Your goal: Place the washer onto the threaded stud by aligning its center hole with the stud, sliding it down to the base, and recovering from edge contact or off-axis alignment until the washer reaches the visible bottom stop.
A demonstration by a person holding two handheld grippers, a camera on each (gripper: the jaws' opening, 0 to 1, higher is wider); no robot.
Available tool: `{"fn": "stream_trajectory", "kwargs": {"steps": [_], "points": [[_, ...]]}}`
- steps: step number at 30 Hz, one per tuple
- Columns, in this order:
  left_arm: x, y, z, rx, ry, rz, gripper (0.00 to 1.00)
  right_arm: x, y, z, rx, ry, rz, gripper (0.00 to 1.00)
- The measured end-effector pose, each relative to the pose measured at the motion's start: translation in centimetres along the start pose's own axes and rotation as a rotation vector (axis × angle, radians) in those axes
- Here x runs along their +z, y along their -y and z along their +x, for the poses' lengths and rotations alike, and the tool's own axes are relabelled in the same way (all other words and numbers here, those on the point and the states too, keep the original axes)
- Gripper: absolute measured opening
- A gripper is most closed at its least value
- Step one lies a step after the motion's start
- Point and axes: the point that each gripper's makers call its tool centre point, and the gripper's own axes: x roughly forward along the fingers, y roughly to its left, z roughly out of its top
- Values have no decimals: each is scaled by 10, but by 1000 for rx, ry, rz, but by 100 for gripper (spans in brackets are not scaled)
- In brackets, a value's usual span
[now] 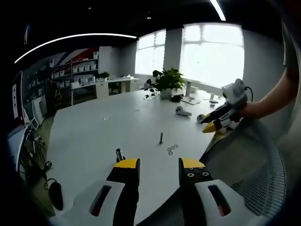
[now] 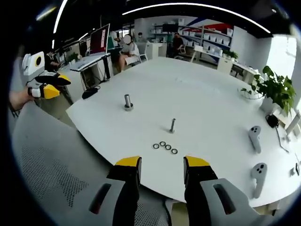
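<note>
Four washers: a short row of four washers [image 2: 165, 146] lay flat on the white table [image 2: 211, 99], just in front of the threaded stud [image 2: 172, 125] and apart from it; in the left gripper view they sat to the right of the stud.
Stud: it stood upright on the table with nothing on it.
Second post: a thicker metal post [image 2: 128, 102] stood upright, well apart from the stud, toward the table edge.
Left gripper: the left gripper [image 1: 159, 170] hovered above the near table edge, jaws wide apart and holding nothing.
Right gripper: the right gripper [image 2: 161, 167] was over the table edge, short of the washers, jaws spread wide and empty.
Chair: a grey mesh chair back [image 2: 51, 174] stood beside the table.
Other items: two white controllers [image 2: 255, 157] and a potted plant [image 2: 275, 89] sat on the far side.
</note>
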Motion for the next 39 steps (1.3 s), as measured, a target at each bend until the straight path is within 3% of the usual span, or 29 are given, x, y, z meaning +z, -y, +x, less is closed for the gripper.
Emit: {"fn": "stream_trajectory", "kwargs": {"steps": [7,10,25,33,39], "points": [[-2,-2,0,2,-9,-5,31,-4,-5,3,25,-31,-15,39],[-1,-2,0,4,-5,-8,31,4,-2,-1,14,5,-13,37],[-3,-2,-1,3,-12,-10,32,-11,-6,7,69,-94,17,40],[-6,1,1,-13,-26,-17,32,7,11,22,70,-91,27,40],[-6,-1,0,-4,-22,-13,32,7,16,38,73,-116,-5,40]]}}
